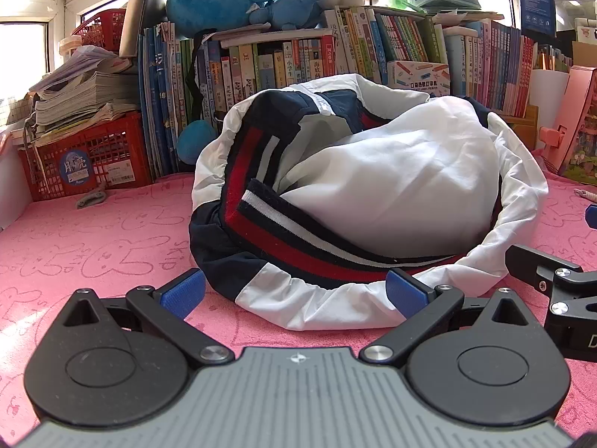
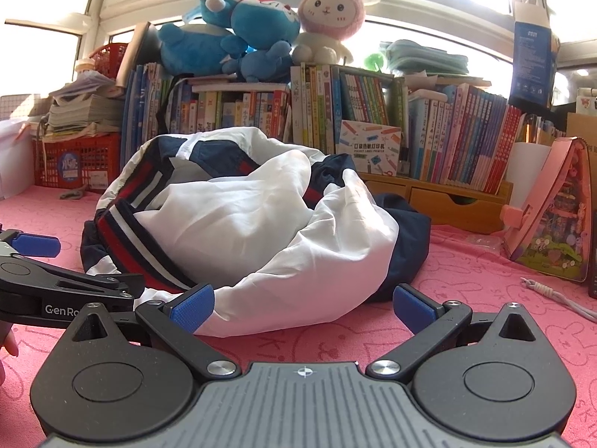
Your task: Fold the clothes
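The left gripper [image 1: 294,291] is hovering with fingers spread at the jacket's [image 1: 373,186] white hem, low in the frame. The jacket is lying crumpled mid-frame on the pink cloth [image 1: 93,254], looking light, limp and slippery. The right gripper [image 2: 304,306] is gaping wide too; the stiffer striped collar [image 2: 123,235] is probably offering the surest hold.

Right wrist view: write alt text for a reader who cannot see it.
A crumpled white, navy and red jacket lies in a heap on a pink cloth, just ahead of the open right tool, whose blue pads touch nothing. The left tool enters at the left edge. Behind, a row of books carries plush toys.
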{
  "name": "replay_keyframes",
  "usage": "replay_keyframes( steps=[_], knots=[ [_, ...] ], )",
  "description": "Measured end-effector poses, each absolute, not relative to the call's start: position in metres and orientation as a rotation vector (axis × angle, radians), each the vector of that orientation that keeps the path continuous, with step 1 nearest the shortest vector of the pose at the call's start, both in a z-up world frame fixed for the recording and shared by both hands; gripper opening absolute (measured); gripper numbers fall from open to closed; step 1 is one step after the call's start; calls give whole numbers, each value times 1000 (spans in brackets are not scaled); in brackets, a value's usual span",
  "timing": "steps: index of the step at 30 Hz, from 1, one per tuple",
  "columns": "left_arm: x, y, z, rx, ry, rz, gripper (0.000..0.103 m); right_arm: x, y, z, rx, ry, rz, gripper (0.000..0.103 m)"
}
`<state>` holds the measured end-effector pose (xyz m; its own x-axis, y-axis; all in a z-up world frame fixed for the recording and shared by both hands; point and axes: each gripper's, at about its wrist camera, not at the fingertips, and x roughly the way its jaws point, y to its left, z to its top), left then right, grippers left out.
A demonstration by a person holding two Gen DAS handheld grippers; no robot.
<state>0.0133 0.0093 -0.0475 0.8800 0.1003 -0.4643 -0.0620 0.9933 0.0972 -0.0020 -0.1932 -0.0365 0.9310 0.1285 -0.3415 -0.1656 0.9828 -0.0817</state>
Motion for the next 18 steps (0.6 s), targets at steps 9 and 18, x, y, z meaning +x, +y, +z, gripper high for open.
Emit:
replay_keyframes(
  steps=[9,18],
  knots=[
    [23,13,-53,56,558,55,103,-2,-194,-36,-109,339,149,103],
    [37,19,-63,18,668,37,103,-3,-194,-36,-110,338,152,103]
  ],
)
